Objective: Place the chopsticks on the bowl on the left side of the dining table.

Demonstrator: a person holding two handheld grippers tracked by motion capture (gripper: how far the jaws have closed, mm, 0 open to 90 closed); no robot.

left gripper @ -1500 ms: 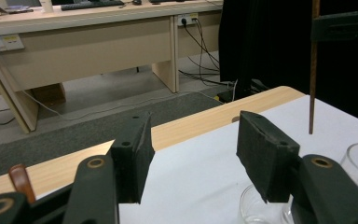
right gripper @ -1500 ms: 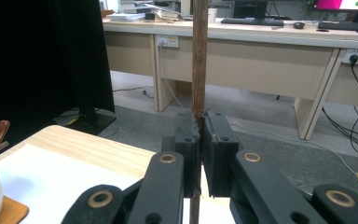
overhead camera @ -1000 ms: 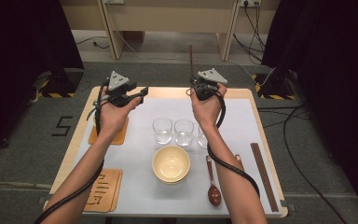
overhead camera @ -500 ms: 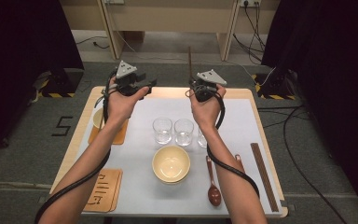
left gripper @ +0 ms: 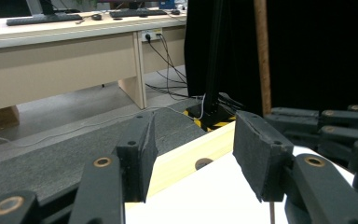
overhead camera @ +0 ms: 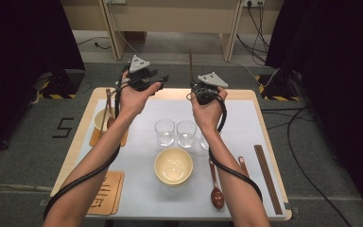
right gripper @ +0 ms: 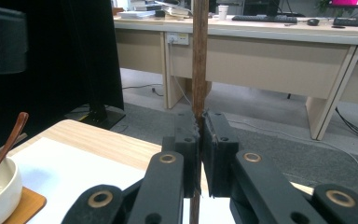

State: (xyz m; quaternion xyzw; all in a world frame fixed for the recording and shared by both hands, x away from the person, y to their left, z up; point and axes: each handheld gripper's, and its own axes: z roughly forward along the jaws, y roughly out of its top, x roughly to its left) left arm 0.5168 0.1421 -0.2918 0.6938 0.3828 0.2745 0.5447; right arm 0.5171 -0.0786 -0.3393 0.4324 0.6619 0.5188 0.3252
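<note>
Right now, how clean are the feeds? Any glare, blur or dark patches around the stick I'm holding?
High view: even light, soft focus, black curtains at both sides lose detail; the stick is thin and faint against the floor. Right gripper view: stick sharp between the shut right gripper, desks behind mildly blurred. Left gripper view: the open left gripper is slightly soft, no glare on the white mat.

left gripper (left gripper: 193, 154): jaws apart, nothing between them | below: white mat (left gripper: 214, 196) and wooden table edge (left gripper: 191, 156) | right side: other gripper (left gripper: 326, 123) holding upright wooden stick (left gripper: 262, 56) | behind: desk (left gripper: 65, 51), black curtain (left gripper: 317, 46)
</note>
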